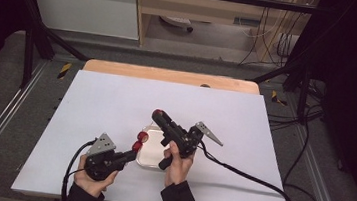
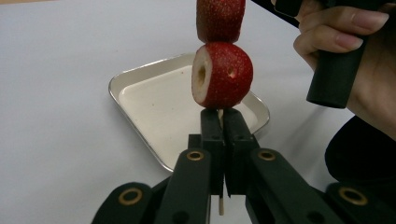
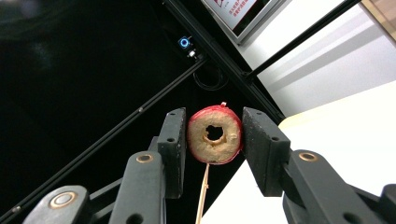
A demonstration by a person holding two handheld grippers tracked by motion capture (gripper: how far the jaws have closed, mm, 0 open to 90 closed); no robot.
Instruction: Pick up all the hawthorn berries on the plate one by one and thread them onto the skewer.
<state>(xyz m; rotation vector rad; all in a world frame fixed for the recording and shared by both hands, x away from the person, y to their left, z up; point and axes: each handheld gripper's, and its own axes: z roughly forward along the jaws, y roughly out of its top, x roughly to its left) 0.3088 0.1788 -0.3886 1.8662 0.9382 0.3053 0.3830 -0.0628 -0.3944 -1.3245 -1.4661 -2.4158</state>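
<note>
The white table [image 1: 116, 104] carries a shallow, square metal tray with rounded corners [image 1: 148, 161] near the person's side, between the two hands and empty as far as the left gripper view shows. Above the tray's left edge the left claw [image 1: 133, 149] has its jaws pressed together on the lower end of a thin pale wooden skewer [image 2: 220, 113], whose long axis runs up and to the right from that claw; two red strawberry pieces with pale hollow centres [image 1: 140, 140] are already threaded on it, one just above the jaw tips and the second higher up. The right claw [image 1: 159, 114] stands farther back and to the right, raised above the tray's far edge, its jaws clamped from both sides on a third red, ring-cut strawberry piece [image 3: 215, 134] whose hollow centre faces its camera. What the coming move seems to turn on is that this piece lies up and to the right of the skewer's free tip, well apart from it, so its hole has to be lined up with the skewer's axis before it can slide on; the right hand [image 1: 177, 163] is the one placed to bring it across.
</note>
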